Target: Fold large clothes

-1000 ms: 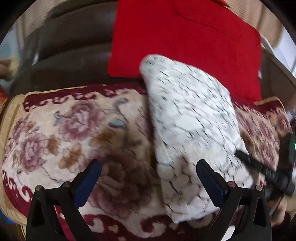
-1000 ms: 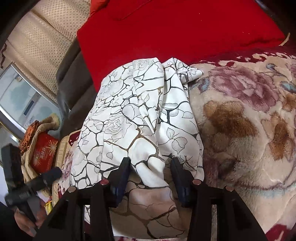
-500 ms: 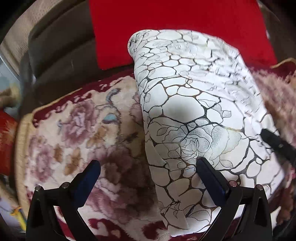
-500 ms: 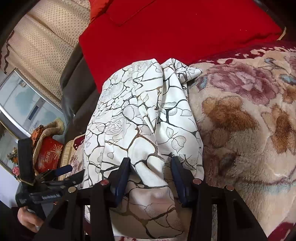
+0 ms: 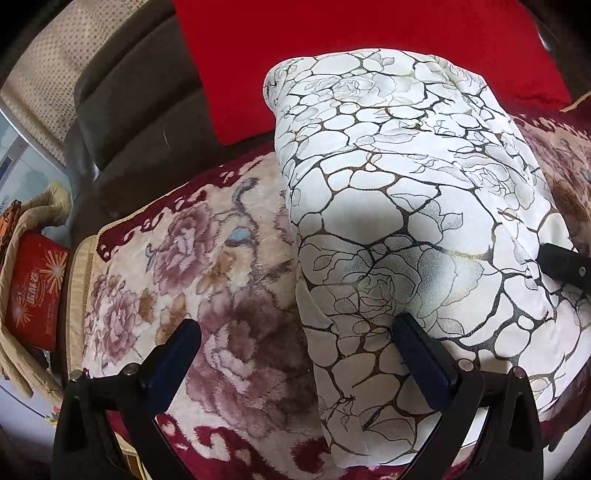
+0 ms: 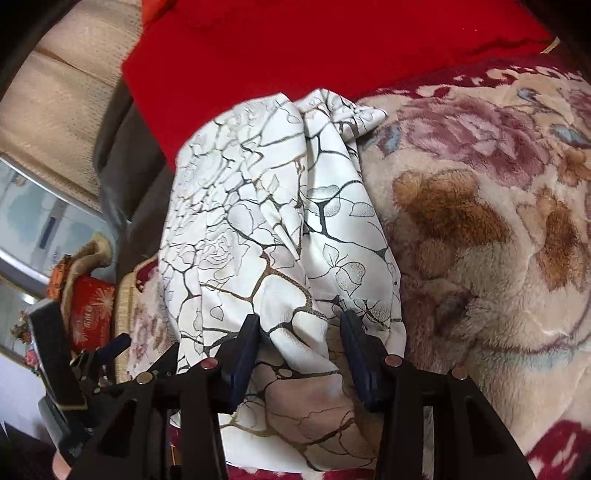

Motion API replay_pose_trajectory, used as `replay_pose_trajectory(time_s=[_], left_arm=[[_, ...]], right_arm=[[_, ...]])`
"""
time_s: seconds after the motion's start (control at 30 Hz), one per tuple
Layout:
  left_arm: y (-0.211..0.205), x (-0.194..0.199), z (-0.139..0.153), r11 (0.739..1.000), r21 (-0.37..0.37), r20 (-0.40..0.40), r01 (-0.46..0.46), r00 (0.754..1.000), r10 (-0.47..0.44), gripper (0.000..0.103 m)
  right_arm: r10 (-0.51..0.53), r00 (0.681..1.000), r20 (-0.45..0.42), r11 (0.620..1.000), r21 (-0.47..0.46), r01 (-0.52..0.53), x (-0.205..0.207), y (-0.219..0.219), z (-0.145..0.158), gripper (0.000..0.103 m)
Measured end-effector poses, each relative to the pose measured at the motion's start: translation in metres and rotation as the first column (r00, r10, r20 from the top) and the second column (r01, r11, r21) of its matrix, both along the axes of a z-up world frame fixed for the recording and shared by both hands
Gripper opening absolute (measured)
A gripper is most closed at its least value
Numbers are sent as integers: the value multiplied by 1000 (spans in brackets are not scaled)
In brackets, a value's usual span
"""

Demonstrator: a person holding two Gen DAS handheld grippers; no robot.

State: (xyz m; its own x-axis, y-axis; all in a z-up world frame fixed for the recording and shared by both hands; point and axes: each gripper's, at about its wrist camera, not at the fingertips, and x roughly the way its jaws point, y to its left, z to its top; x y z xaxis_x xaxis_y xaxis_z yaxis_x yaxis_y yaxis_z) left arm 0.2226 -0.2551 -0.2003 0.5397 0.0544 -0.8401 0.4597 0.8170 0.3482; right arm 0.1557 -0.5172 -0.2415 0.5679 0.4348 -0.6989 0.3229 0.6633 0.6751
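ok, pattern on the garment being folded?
White garment with dark crackle lines and outlined roses; clearest in the left wrist view.

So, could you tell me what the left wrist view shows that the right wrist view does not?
Only the left wrist view shows the left gripper open, its jaws straddling the white patterned cloth's edge. Only the right wrist view shows the right gripper shut on a bunched fold of that cloth. Both show the floral blanket and red cushion.
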Motion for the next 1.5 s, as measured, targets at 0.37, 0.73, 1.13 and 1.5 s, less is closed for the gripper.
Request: replay_pose_trajectory(time_s=[0.37,0.73,1.13,1.5], left_arm=[[-2,8,3,992,10,-35,124,992,-124,103],[24,45,26,958,-237,24,160,987,-158,103],[33,86,5,878,-467,-86,106,983,-164,103],[33,82,2,890,-441,-59,116,986,-158,103]], right_arm=[[33,991,-128,999,-24,-37,23,3,4,53],[76,997,-21,990,120,-73,1,-38,16,55],[33,980,195,999,-10,-31,110,-46,86,56],[33,998,45,997,67,-36,131,-50,20,47]])
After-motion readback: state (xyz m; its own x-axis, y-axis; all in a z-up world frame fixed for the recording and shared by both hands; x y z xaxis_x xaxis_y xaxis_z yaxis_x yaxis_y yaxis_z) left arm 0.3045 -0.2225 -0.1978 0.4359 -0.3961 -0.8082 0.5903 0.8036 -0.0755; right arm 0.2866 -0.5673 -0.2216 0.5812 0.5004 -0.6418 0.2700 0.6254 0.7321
